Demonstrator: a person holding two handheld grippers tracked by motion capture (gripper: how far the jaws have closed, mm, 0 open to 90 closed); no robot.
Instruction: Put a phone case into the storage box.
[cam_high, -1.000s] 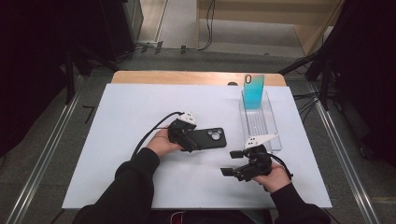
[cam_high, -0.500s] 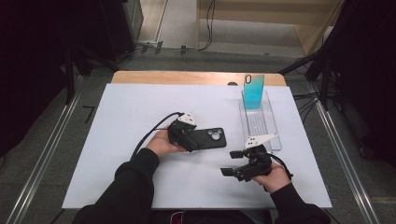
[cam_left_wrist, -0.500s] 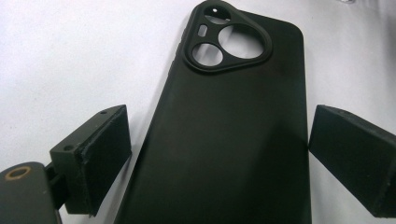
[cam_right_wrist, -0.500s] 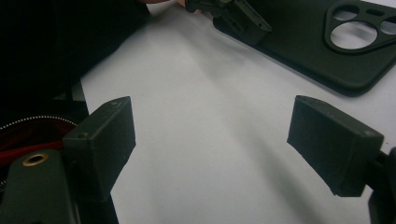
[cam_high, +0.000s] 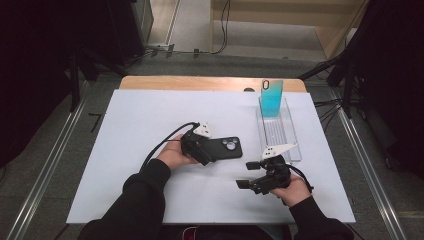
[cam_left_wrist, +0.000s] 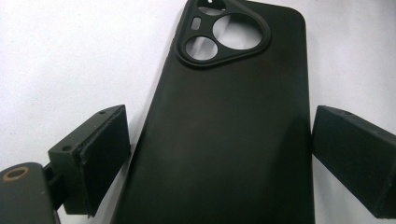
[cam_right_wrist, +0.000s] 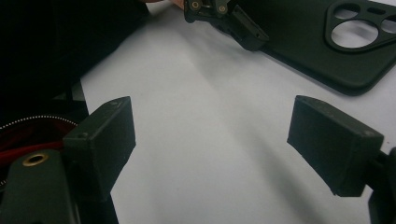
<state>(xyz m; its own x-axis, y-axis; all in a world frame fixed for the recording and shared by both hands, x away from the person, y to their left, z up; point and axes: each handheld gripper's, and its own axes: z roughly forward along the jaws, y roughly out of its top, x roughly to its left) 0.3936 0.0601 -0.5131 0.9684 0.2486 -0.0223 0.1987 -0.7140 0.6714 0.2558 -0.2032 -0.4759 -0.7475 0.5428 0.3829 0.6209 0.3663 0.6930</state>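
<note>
A black phone case (cam_high: 227, 147) lies flat on the white table, camera cutout facing up and pointing right. My left gripper (cam_high: 210, 150) is open and straddles the case's lower end. In the left gripper view the case (cam_left_wrist: 224, 140) lies between the two jaws, with a small gap at the left pad (cam_left_wrist: 100, 158) and the right pad (cam_left_wrist: 355, 154) close to its edge. My right gripper (cam_high: 244, 174) hovers open near the table's front right, jaws pointing left. In the right gripper view nothing sits between its fingertips (cam_right_wrist: 212, 126), and the case (cam_right_wrist: 327, 42) lies beyond them.
A clear plastic tray (cam_high: 287, 135) lies at the right of the table, and a blue-green phone case (cam_high: 271, 97) stands upright at its far end. The white table top (cam_high: 140, 120) has open room at left and front. Dark floor and cables surround the table.
</note>
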